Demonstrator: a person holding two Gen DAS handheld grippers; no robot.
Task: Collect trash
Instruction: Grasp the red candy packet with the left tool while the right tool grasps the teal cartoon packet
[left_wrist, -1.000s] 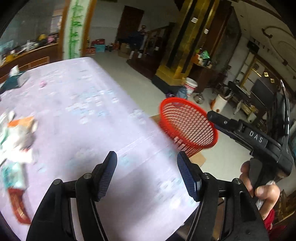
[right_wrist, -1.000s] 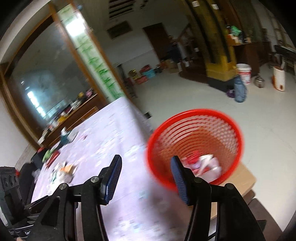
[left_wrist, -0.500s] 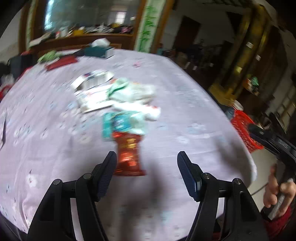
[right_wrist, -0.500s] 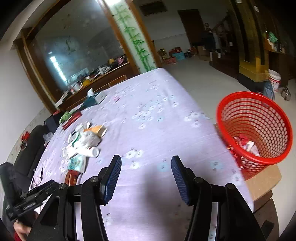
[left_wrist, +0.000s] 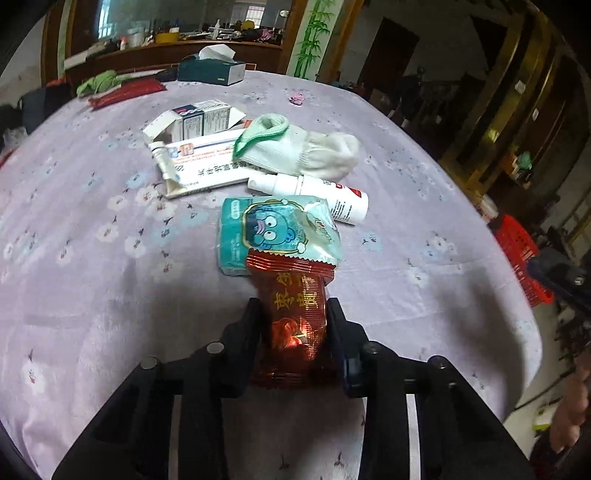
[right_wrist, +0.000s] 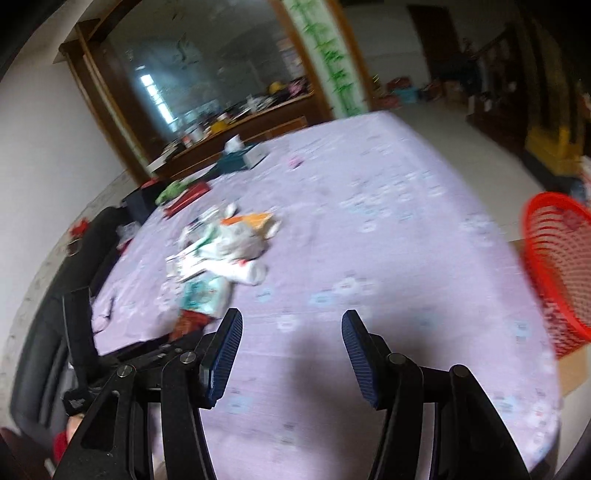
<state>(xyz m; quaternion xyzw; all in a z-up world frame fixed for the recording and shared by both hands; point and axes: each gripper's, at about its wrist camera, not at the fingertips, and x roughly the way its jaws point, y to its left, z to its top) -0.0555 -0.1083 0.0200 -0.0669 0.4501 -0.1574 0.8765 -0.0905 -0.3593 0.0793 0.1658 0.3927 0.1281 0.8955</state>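
Clamping the shiny red foil snack wrapper (left_wrist: 295, 317) at lower centre, left hand-held gripper (left_wrist: 293, 325) grips its narrow waist, likely for a clean lift off the lilac floral-cloth surface (left_wrist: 92, 258). Right hand-held gripper (right_wrist: 291, 343) hangs spread, empty; red mesh plastic basket (right_wrist: 557, 266) waits far right.

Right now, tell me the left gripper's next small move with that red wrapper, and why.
Probably lift it straight up. The left gripper has its fingers closed on the red snack wrapper, whose far end lies over the teal tissue pack on the table. Once clear, it can go to the red basket, where the open right gripper is not needed.
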